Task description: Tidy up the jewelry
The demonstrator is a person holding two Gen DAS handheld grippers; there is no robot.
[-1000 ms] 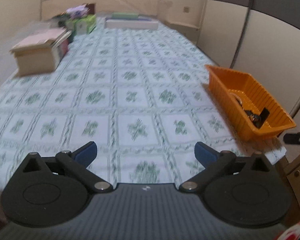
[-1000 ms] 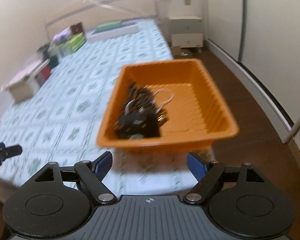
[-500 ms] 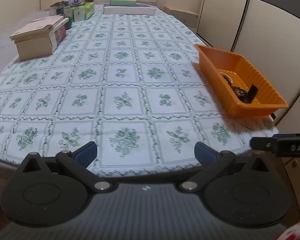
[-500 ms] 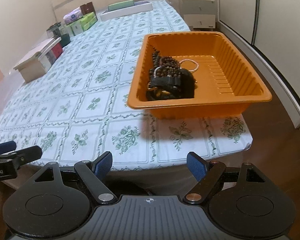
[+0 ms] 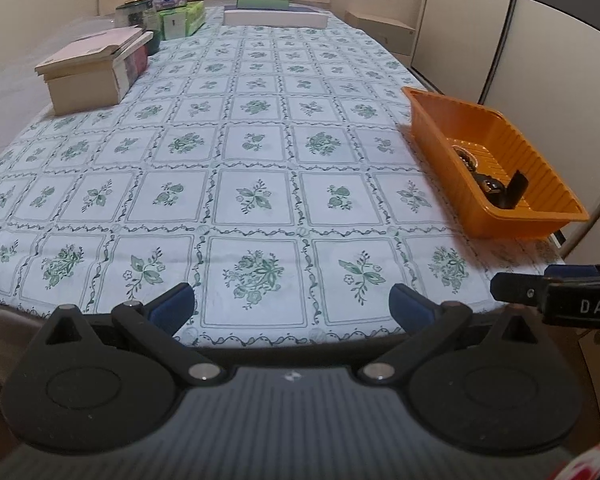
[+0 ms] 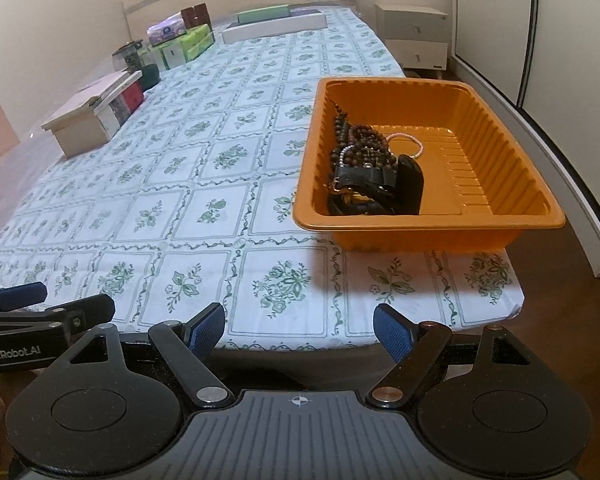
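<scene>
Jewelry (image 6: 364,168) heaped in orange tray (image 6: 512,168) ahead of right tool (image 6: 299,330), "GenRobot.AI" on left tool (image 5: 292,306); both spread apart, empty.

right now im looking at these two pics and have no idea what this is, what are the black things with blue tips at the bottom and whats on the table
There is no robot here. A person holds a hand-held claw in each hand, and each claw carries a wide-angle camera that looks forward along its two fingers. So one picture looks out from the left claw, the other from the right claw. The black arms with blue tips are the fingers. Both claws are open and hold nothing, at the near edge of the table.

The table has a green flowered cloth. At its right edge stands an orange tray that holds the jewelry: dark bead strings, a pale bead bracelet and dark straps in a pile. Far off to the left are a box and some packs. Each claw also shows at the edge of the other's picture.
</scene>
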